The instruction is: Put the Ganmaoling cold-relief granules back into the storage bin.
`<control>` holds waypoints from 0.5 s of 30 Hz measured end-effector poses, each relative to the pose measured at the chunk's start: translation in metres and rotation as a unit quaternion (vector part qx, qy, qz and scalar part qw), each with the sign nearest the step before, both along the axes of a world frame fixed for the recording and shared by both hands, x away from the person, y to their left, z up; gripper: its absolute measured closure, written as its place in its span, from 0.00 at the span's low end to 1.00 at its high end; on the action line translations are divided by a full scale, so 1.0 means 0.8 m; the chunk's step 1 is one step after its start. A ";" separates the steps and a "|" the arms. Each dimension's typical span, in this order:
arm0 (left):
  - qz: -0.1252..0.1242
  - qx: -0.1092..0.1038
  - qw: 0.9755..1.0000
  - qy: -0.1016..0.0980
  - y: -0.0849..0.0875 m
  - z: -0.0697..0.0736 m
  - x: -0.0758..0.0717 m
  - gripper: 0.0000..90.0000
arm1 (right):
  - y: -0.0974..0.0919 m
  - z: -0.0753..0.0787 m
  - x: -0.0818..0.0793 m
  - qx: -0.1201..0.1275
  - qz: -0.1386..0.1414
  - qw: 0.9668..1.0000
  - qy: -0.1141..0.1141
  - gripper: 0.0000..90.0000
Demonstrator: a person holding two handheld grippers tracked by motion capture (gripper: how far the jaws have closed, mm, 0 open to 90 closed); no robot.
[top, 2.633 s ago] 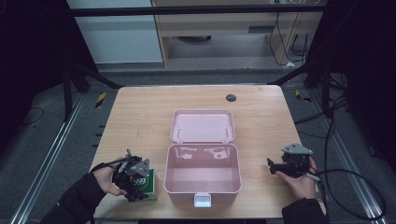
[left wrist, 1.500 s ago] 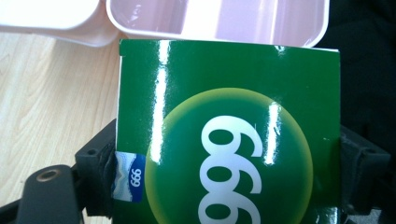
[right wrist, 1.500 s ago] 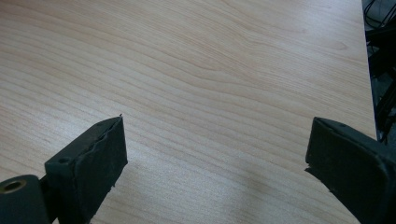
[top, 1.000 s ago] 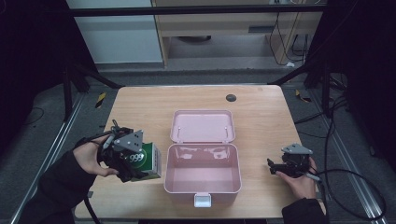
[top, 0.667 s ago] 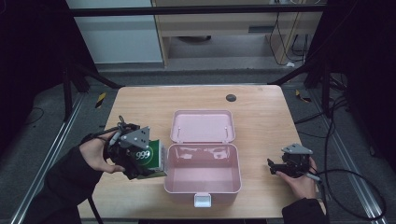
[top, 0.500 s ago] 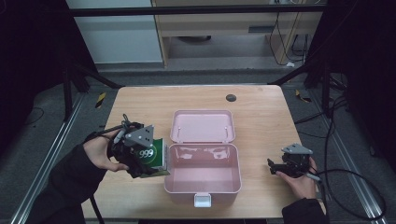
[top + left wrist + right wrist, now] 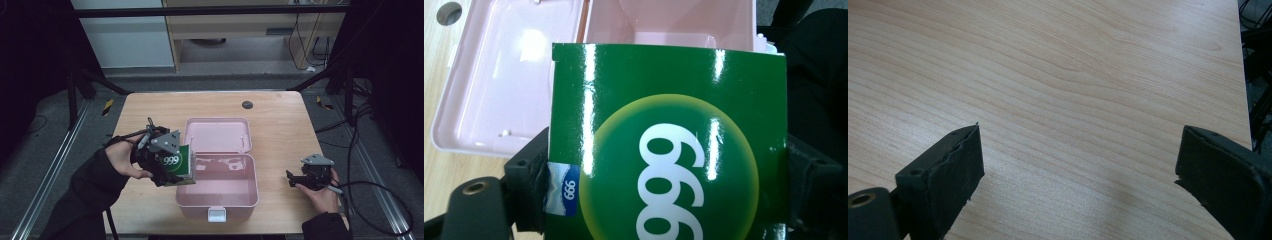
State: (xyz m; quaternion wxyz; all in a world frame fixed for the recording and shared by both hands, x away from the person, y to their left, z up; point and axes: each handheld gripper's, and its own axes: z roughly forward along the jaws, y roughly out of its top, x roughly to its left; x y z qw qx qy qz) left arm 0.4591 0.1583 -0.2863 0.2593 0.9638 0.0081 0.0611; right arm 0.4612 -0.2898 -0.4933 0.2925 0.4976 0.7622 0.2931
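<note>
Green box point(image 7: 176, 165) marked 999 sits clamped across its sides in the left claw point(image 7: 167, 167), held just at the near-left rim of the open pink case point(image 7: 218, 200) on the desk point(image 7: 280, 125). Judging from this, the box's lower corner could catch that rim and twist in the grip. Farther right, the right claw point(image 7: 294, 179) rests wide open and empty.

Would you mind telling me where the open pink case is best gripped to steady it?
Probably on the bare right wall of the pink case, coming from the right with the open right gripper. That thin upright rim fits between the jaws, and the left gripper already holds the green box at the left rim.
</note>
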 end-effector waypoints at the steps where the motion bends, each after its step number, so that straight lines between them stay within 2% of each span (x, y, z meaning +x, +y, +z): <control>1: -0.002 0.000 1.000 0.000 -0.003 0.000 0.001 0.16 | 0.000 0.000 0.000 0.000 0.000 1.000 0.000 0.06; 4: -0.005 -0.004 1.000 0.001 -0.011 0.000 0.003 0.16 | 0.000 0.000 0.000 -0.001 0.001 1.000 0.000 0.06; 15: -0.019 0.003 1.000 0.006 -0.041 -0.010 0.010 0.16 | 0.000 -0.001 0.000 -0.001 0.002 1.000 0.000 0.06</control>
